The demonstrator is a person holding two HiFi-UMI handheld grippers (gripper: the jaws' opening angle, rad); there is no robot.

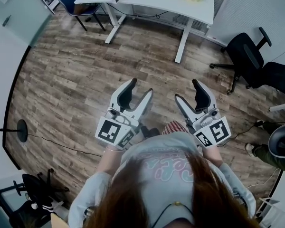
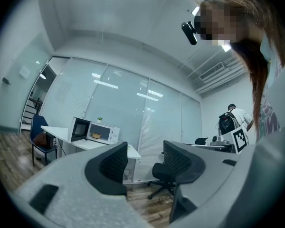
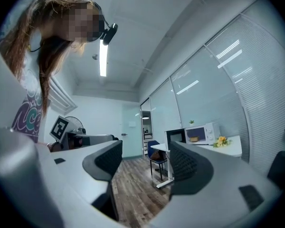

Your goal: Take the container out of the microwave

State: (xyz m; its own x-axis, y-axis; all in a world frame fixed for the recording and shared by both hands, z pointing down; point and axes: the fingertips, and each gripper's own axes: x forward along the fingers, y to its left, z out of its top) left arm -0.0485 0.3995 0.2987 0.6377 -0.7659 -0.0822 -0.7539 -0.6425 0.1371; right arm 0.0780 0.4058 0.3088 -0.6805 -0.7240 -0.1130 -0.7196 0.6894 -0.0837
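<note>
The white microwave [image 2: 102, 133] stands far off on a white desk [image 2: 85, 144], its dark door [image 2: 78, 129] swung open. A small tan container [image 2: 94, 136] sits inside it. The right gripper view shows the same microwave [image 3: 203, 133] with the container [image 3: 194, 138] in its cavity. In the head view my left gripper [image 1: 140, 88] and right gripper [image 1: 186, 90] are held side by side at waist height over the wooden floor, well short of the desk. The jaws of both grippers stand apart with nothing between them.
Yellow flowers [image 3: 222, 140] lie on the desk beside the microwave. A blue chair [image 2: 40, 141] stands at the desk's end, and black office chairs [image 1: 243, 56] stand to the right. A fan [image 1: 9, 129] is on the left. Wooden floor [image 1: 76, 75] lies between me and the desk.
</note>
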